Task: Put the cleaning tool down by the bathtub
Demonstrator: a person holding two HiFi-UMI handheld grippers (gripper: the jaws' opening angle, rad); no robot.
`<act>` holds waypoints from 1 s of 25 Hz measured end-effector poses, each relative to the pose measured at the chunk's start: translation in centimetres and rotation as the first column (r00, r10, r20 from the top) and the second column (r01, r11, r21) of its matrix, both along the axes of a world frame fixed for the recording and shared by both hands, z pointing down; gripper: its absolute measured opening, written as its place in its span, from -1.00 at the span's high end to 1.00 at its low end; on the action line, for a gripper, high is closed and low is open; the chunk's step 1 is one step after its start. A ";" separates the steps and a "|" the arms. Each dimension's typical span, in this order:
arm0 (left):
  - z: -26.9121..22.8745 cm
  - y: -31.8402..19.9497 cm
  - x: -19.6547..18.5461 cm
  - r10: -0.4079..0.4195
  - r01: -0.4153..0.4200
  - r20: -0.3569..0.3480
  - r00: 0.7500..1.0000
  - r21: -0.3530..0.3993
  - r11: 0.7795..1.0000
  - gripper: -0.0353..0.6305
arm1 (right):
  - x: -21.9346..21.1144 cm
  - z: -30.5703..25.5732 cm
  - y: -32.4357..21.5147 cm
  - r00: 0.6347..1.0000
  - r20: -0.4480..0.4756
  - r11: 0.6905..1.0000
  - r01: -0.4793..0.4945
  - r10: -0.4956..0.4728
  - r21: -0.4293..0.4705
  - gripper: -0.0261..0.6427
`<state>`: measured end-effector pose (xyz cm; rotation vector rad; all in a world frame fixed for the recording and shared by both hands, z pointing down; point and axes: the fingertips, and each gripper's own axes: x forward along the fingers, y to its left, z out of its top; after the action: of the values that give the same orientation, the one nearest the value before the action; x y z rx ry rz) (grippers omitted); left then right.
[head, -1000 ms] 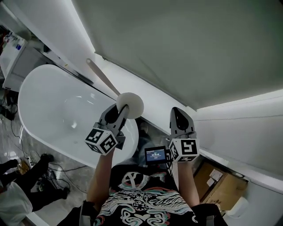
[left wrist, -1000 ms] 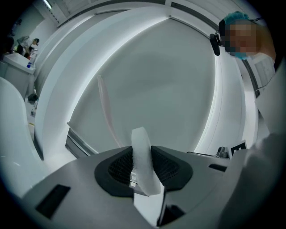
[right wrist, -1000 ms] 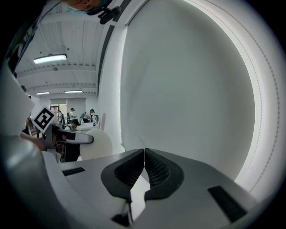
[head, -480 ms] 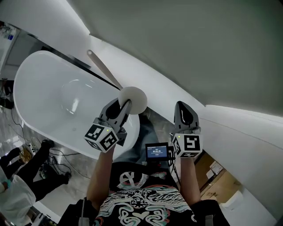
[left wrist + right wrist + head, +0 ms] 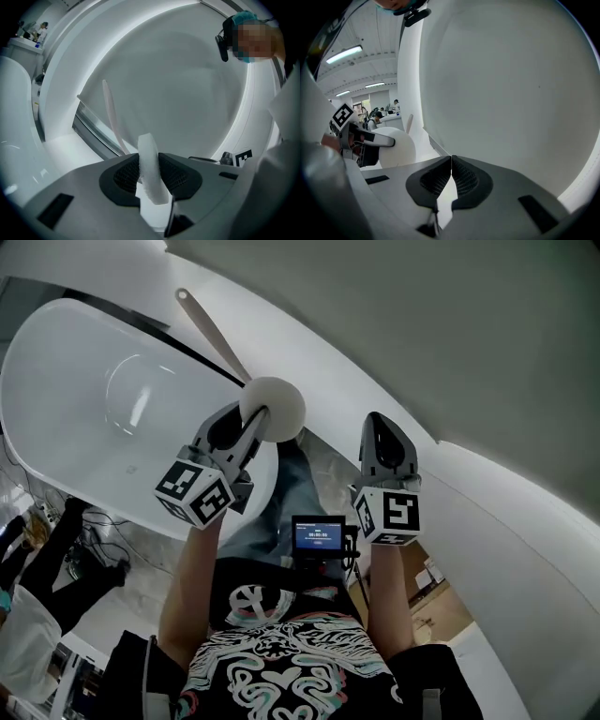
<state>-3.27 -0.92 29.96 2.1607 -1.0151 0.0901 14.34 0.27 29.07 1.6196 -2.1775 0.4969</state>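
At centre-left of the head view we hold the left gripper (image 5: 255, 427) raised, jaws pinching the round white pad of the cleaning tool (image 5: 274, 409). Its long handle (image 5: 211, 332) runs up and away toward the wall (image 5: 422, 315). The tool is in the air over the near end of the bathtub (image 5: 56, 427), not set down on anything. The right gripper (image 5: 380, 427) is up beside it, apart from the tool. A small screen (image 5: 317, 535) sits at chest height.

Left gripper view: jaws are clamped on the pad's edge and the pad (image 5: 146, 150) stands upright between them. The handle (image 5: 110, 112) rises past it. The grip is on the soft pad only, not the handle.

Right gripper view: the right gripper (image 5: 451, 180) has its jaws pressed together with nothing between them. The pad (image 5: 396, 147) and left gripper (image 5: 361, 140) show at left.

Risks as we judge them:
- The long handle levers against a soft pad, so the tool could twist or slip out on the way down.
- The handle tip could knock the wall or the tub rim.
- Let go on the curved rim, it could slide into the tub instead of landing beside it
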 end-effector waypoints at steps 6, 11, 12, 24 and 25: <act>2.7 -0.4 0.2 -0.006 0.006 -0.013 1.000 -0.036 0.999 0.52 | -0.2 2.6 -0.4 1.000 -0.008 0.999 0.016 -0.016 -0.035 0.84; 4.8 -0.4 1.2 0.012 -0.013 -0.017 1.000 -0.059 0.998 0.52 | -0.4 4.8 -0.8 1.000 -0.005 0.998 0.026 -0.026 -0.063 0.84; 5.2 -0.5 1.2 0.011 -0.012 -0.018 1.000 -0.063 0.998 0.52 | -0.5 5.2 -0.8 1.000 -0.002 0.997 0.027 -0.027 -0.070 0.84; 10.6 -0.1 2.6 0.022 -0.026 -0.033 0.999 -0.131 0.991 0.52 | -0.6 10.9 0.6 0.999 0.033 0.987 0.014 -0.009 -0.159 0.84; 11.1 -0.2 2.5 0.018 -0.022 -0.034 0.999 -0.139 0.990 0.52 | -0.8 11.3 0.4 0.999 0.034 0.986 0.015 -0.010 -0.163 0.84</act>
<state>-0.77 -1.09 41.03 2.0396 -0.9408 0.1315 13.54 0.67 40.38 1.5196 -2.1083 0.6847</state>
